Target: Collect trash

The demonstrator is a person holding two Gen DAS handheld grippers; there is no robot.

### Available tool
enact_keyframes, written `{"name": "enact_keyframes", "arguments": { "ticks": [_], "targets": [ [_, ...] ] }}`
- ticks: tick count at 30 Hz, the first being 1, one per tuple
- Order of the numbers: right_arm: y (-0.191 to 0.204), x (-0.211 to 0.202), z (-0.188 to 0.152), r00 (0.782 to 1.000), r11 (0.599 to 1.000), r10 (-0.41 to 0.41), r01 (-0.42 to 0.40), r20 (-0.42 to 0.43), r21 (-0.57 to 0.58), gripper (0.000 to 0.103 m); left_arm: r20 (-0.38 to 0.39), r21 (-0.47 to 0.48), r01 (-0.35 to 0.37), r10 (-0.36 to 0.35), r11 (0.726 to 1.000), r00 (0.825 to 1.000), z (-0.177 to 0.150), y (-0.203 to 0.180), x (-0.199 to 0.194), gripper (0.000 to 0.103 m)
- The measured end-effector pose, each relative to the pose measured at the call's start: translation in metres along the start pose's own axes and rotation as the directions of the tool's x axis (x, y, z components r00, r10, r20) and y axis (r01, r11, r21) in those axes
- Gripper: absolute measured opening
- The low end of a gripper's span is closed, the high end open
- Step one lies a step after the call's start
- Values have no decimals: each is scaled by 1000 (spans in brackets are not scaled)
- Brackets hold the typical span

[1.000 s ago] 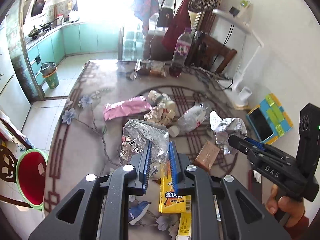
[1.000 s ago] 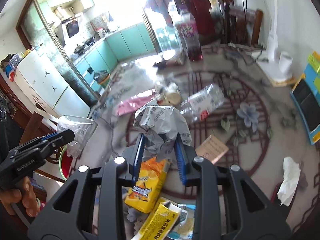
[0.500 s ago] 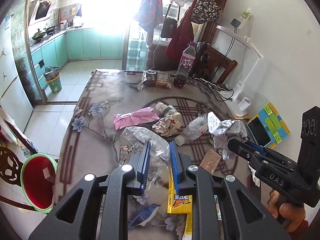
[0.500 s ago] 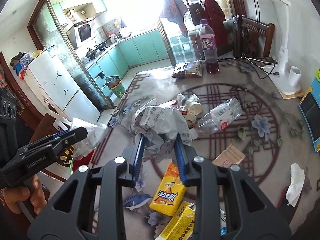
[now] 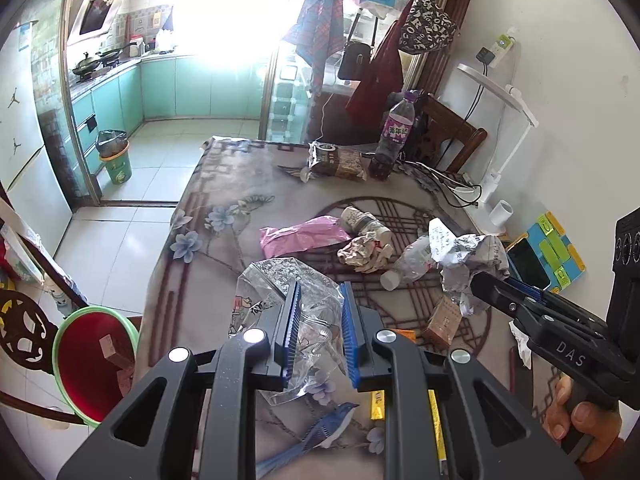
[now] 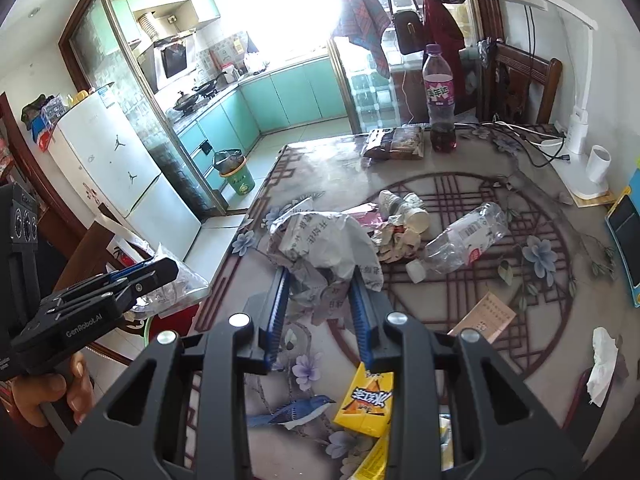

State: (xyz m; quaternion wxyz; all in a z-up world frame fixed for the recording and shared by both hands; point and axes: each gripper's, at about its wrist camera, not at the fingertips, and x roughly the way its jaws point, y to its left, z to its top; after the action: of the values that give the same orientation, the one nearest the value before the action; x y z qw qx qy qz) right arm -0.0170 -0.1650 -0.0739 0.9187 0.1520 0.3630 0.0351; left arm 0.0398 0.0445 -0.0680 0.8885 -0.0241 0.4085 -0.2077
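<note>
Aloft over tabletop (image 5: pixel 208 216): left fingers (image 5: pixel 318 330) clamp clear bag (image 5: pixel 280 280); right fingers (image 6: pixel 320 312) clamp crumpled paper (image 6: pixel 324 244); red bin (image 5: pixel 90 360) holds scrap.

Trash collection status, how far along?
Early. Done: one scrap in the red bin. In hand: left gripper holds a clear plastic bag; right gripper holds crumpled printed paper. Left on table: crushed clear bottle, pink wrapper, yellow packet.

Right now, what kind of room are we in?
Most likely a home dining area opening onto a kitchen: a patterned dining table strewn with trash, a white fridge, and teal kitchen cabinets with a stove behind the glass partition.
</note>
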Motion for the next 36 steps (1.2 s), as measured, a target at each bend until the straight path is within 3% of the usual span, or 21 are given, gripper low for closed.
{"name": "enact_keyframes", "arguments": {
  "ticks": [13, 23, 36],
  "targets": [
    [83, 31, -10, 1000, 1000, 16, -16, -24, -11, 30, -22, -33, -25, 24, 999, 999, -6, 93, -20, 18],
    [137, 44, -12, 1000, 1000, -3, 3, 11, -22, 30, -27, -19, -40, 40, 999, 999, -7, 147, -26, 18],
    [206, 79, -17, 998, 995, 29, -33, -50, -91, 30, -47, -112, -81, 76, 990, 996, -16, 233, -31, 18]
  ]
}}
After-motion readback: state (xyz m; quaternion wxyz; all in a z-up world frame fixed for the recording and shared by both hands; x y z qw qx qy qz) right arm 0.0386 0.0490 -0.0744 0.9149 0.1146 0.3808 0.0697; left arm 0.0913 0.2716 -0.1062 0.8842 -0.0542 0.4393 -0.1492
